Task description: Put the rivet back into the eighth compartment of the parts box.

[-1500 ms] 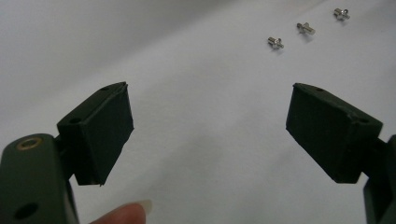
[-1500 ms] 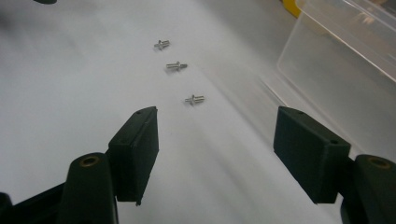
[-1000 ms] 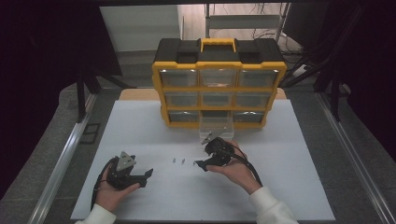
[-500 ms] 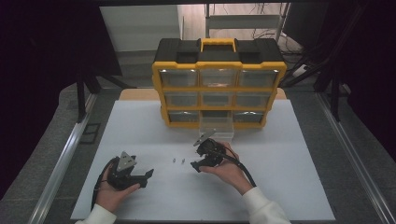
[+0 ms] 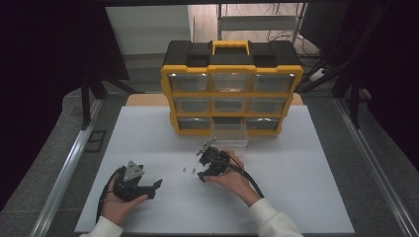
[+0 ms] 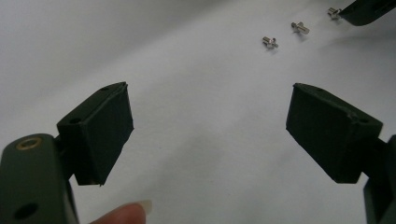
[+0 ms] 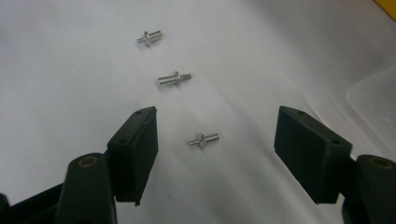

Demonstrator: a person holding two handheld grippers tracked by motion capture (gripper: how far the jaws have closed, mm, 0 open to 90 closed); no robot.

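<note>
Right tool [image 7: 215, 135] low over the white worktop [image 5: 306, 197], jaws spread wide, nothing gripped. One small metal stud [image 7: 204, 139] lies flat on the worktop between its jaws, touching neither. Two more studs lie in a line beyond it: a middle stud [image 7: 174, 78], then a far stud [image 7: 150, 37], each apart from the next. At the right tool's far right, the edge of a clear drawer [image 7: 373, 100].

Left tool [image 6: 208, 133] also wide open and empty, held just above bare worktop; a fingertip [image 6: 123, 214] shows by its near jaw. All three studs lie well ahead of it, to its right.

High view: a yellow and black organiser [image 5: 231, 89] stands beyond both tools, the clear drawer pulled out in front of the right tool
</note>
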